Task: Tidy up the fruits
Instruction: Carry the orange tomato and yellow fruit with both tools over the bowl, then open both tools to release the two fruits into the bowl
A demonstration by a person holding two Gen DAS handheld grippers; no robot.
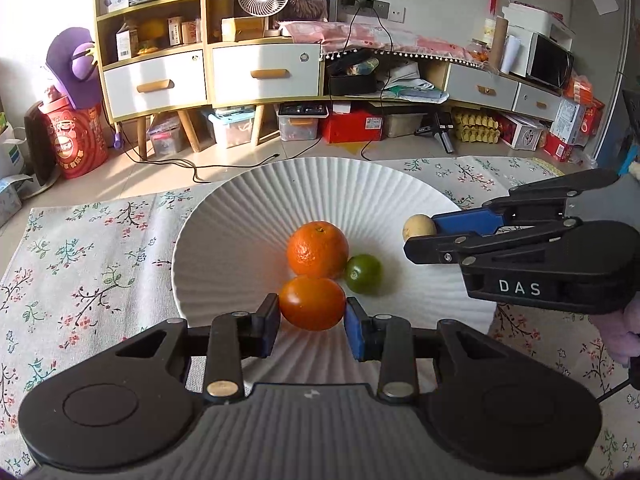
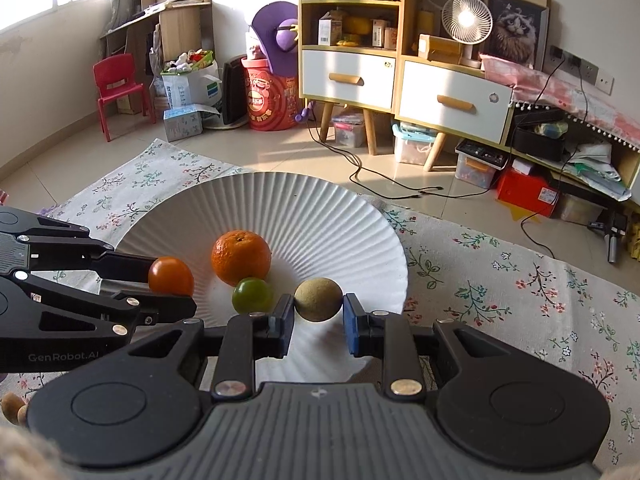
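A white ribbed plate (image 1: 248, 208) (image 2: 320, 208) lies on a floral cloth. On it sit a large orange (image 1: 317, 249) (image 2: 241, 257) and a small green lime (image 1: 363, 273) (image 2: 252, 294). My left gripper (image 1: 312, 314) (image 2: 176, 284) is shut on a smooth orange-red fruit (image 1: 312, 302) (image 2: 171, 276), just above the plate's near part. My right gripper (image 2: 319, 314) (image 1: 416, 236) is shut on a small round brownish fruit (image 2: 319, 299) (image 1: 418, 227), above the plate's right side.
The floral cloth (image 1: 92, 264) (image 2: 520, 288) covers the table around the plate. Beyond the table's far edge stand shelves with drawers (image 1: 208, 76), storage boxes and cables on the floor. A brown object (image 2: 12, 406) lies at the lower left edge of the right wrist view.
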